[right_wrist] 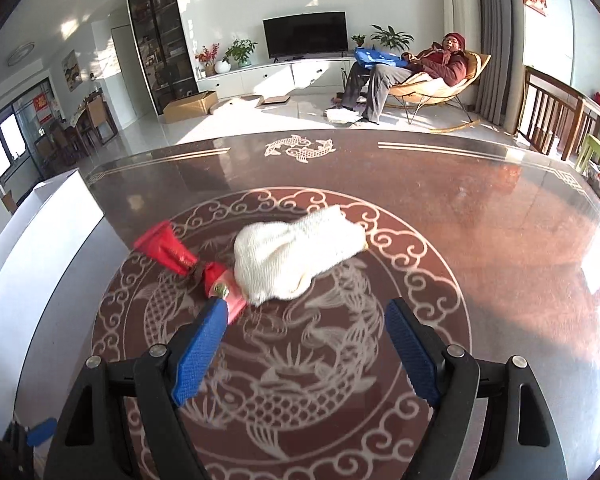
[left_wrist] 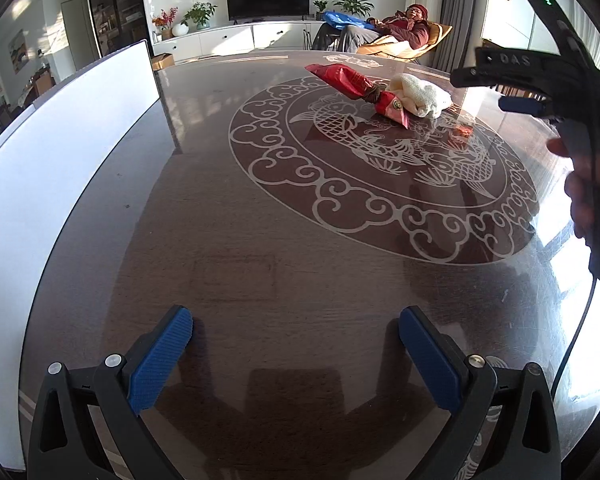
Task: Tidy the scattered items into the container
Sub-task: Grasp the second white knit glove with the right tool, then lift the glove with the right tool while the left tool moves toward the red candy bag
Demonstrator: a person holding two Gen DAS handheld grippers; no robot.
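The red packet (right_wrist: 180, 254) and white cloth (right_wrist: 296, 254) lie touching on the desk (right_wrist: 500, 240), over its fish emblem. The white container (left_wrist: 60, 152) stands at the desk's left edge. Right gripper (right_wrist: 304, 348): jaws open, empty, just short of both items. Left gripper (left_wrist: 296, 356): jaws open, empty, over bare desk.

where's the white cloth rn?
In both views, the white cloth lies on the table's round dragon pattern, touching the red packet, ahead of the open right claw.
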